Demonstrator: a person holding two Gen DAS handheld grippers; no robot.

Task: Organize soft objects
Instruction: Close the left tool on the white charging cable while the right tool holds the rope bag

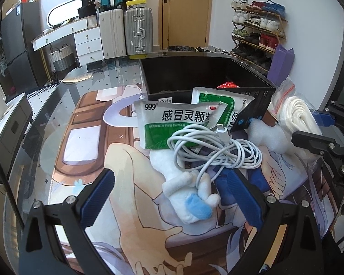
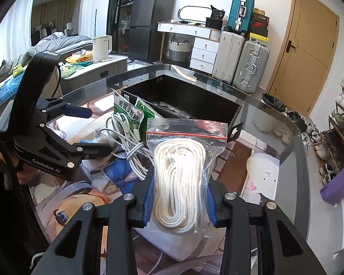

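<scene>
Right tool [image 2: 178,202] clamped on one zip bag of white rope [image 2: 181,171], held above the counter [image 2: 275,123]; left tool [image 1: 169,197] jaws apart, empty, over one plush toy [image 1: 190,197]. One black box [image 1: 208,78] at rear. Two green medicine sachets [image 1: 169,123], one coiled white cable [image 1: 217,151]. Glass counter over printed mat; three suitcases [image 1: 126,29], shoe rack [image 1: 256,36].

Clear glossy plastic bag [image 2: 185,137] crinkling around braided white rope [image 2: 181,183]; shiny glass table [image 1: 48,123]; fluffy plush toy [image 1: 190,197]; smooth white cable [image 1: 217,151]; ribbed blue pads [image 1: 98,197].
</scene>
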